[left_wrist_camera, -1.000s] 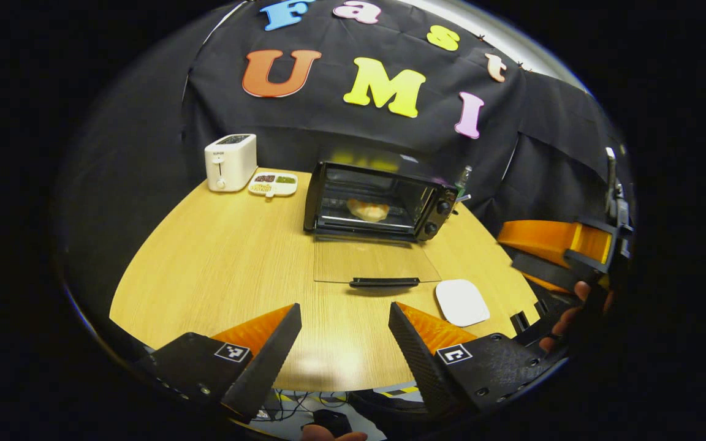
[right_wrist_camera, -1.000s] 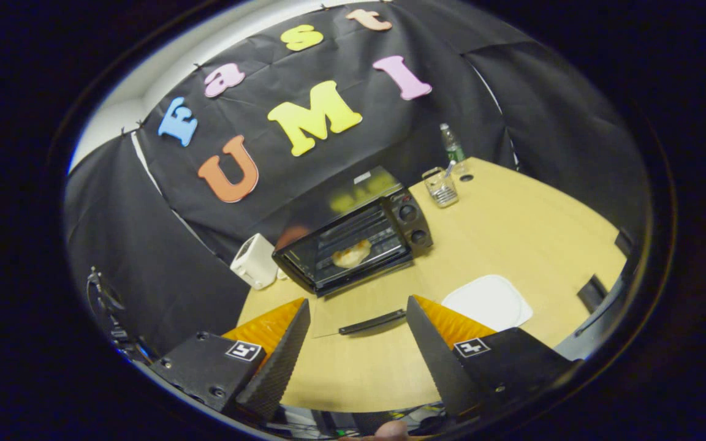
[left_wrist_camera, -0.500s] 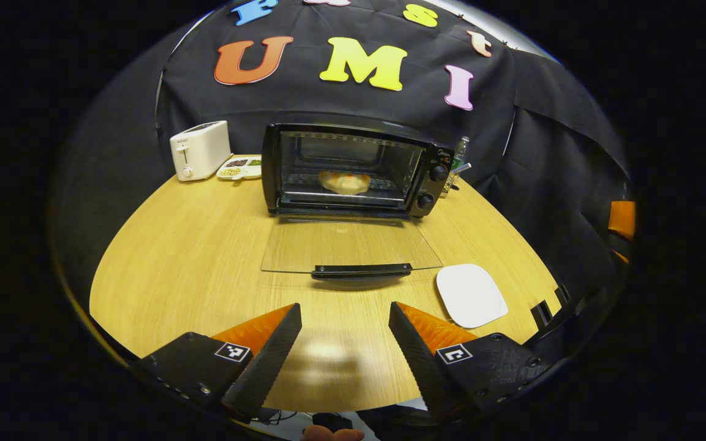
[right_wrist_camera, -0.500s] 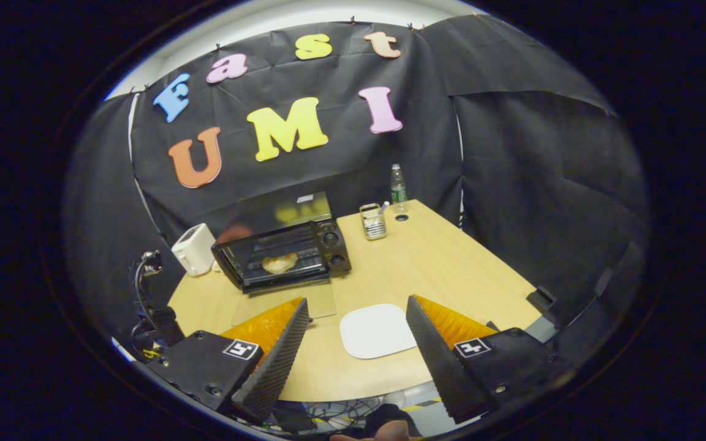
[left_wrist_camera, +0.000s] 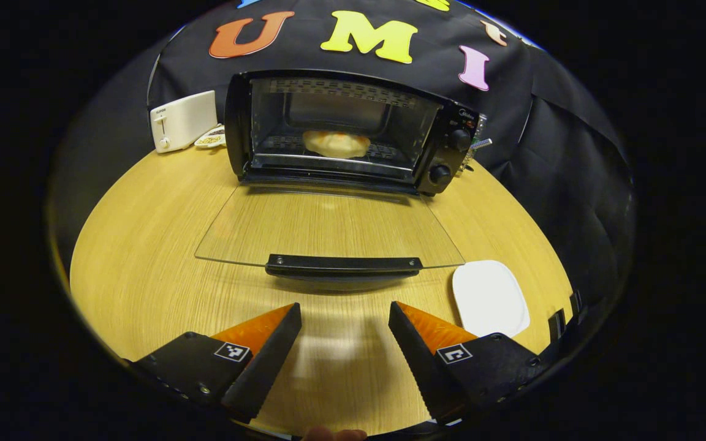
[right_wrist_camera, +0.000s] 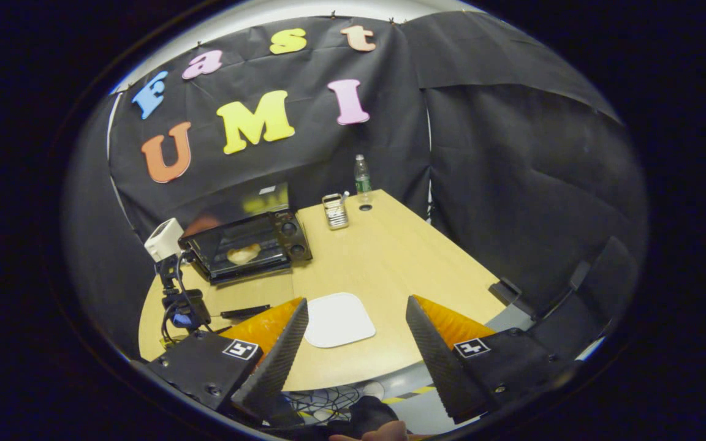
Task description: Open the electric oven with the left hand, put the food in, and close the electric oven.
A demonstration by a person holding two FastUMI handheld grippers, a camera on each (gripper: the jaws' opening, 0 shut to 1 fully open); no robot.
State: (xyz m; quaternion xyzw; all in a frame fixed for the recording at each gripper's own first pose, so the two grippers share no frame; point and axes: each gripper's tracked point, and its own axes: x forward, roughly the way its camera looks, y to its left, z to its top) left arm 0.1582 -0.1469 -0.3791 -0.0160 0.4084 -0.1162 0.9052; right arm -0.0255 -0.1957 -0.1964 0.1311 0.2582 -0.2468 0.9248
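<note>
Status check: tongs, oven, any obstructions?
Left tongs open, facing door handle. Right tongs open, empty. Oven door down, food inside. Nothing blocking.

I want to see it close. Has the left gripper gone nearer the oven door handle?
Yes. The left gripper has come forward: the door handle and oven loom larger.

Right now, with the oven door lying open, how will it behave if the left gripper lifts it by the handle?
The glass door looks rigid, so it should swing up on its hinge at the oven. The handle is a slim bar, possibly slippery. The left hand-held gripper is open and short of it.
</note>
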